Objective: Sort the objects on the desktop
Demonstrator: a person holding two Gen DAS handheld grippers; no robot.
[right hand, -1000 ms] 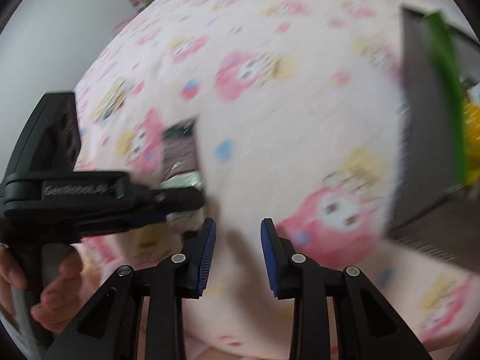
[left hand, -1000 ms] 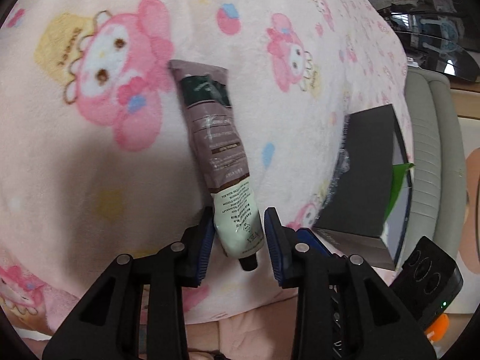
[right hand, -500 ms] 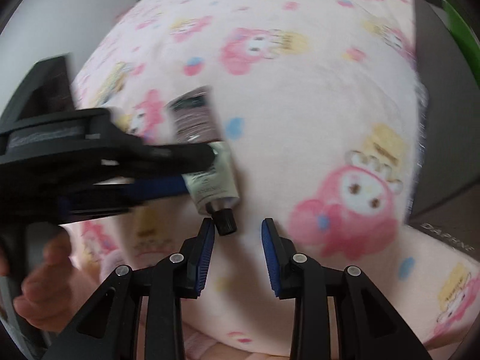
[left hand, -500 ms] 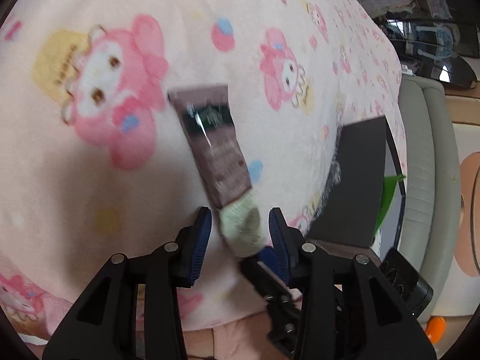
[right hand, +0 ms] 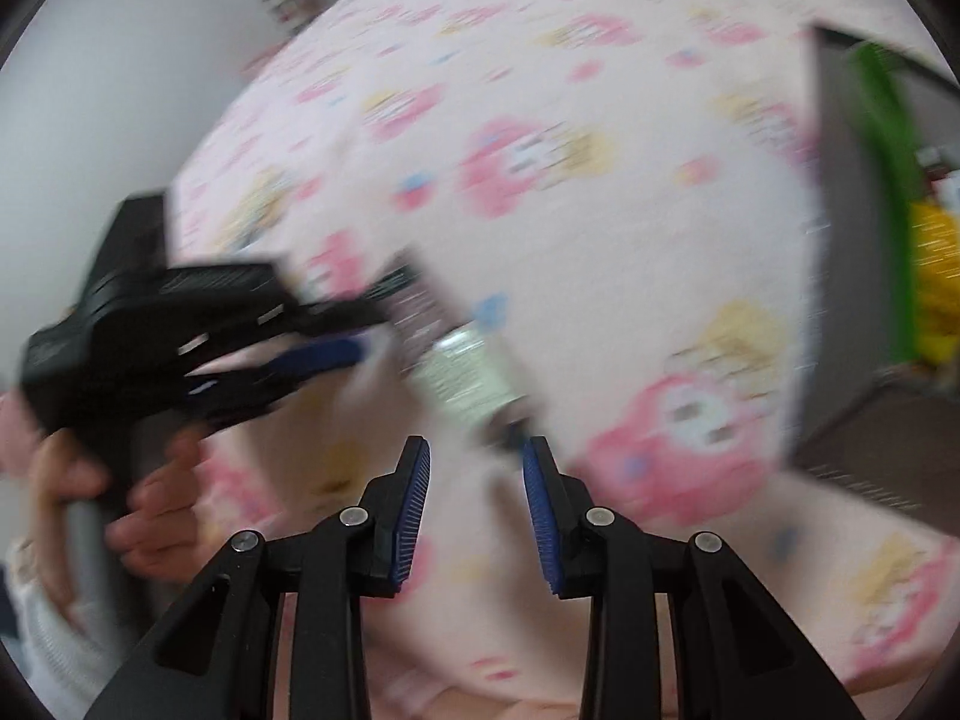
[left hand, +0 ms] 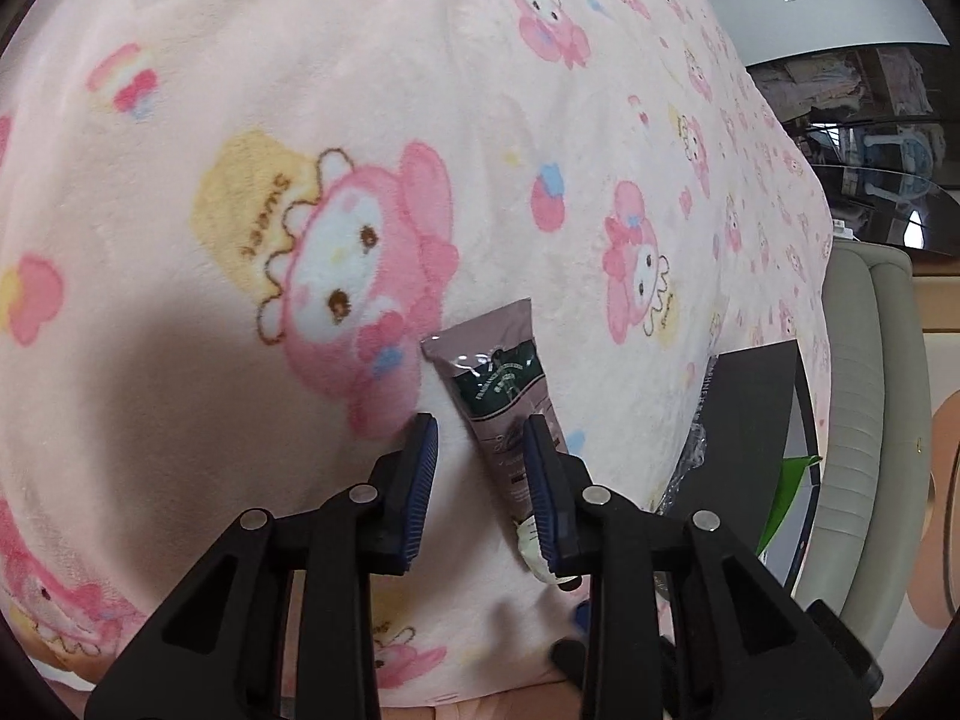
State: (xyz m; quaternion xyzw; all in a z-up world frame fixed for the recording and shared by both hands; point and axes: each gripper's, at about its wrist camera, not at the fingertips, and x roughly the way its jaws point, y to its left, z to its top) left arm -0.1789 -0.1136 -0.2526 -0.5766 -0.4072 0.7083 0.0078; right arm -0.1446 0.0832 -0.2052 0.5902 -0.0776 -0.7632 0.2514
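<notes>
- Pink blanket (left hand: 252, 90) with cartoon bunnies covers the whole desk, and a dark box (left hand: 744, 420) sits at its right side.
- A brown and green tube (left hand: 501, 384) lies flat on the blanket, near the box.
- A second ago the tube's cap end sat between the left gripper's (left hand: 480, 462) fingers. Now the fingers are spread wide and hold nothing, and the tube lies by the right finger.
- I think the left one let go or slipped off, so the tube is not sorted yet.
- The right gripper (right hand: 476, 483) is open and empty too, close to the tube's black cap (right hand: 510, 429).
- It may grab the tube next.
</notes>
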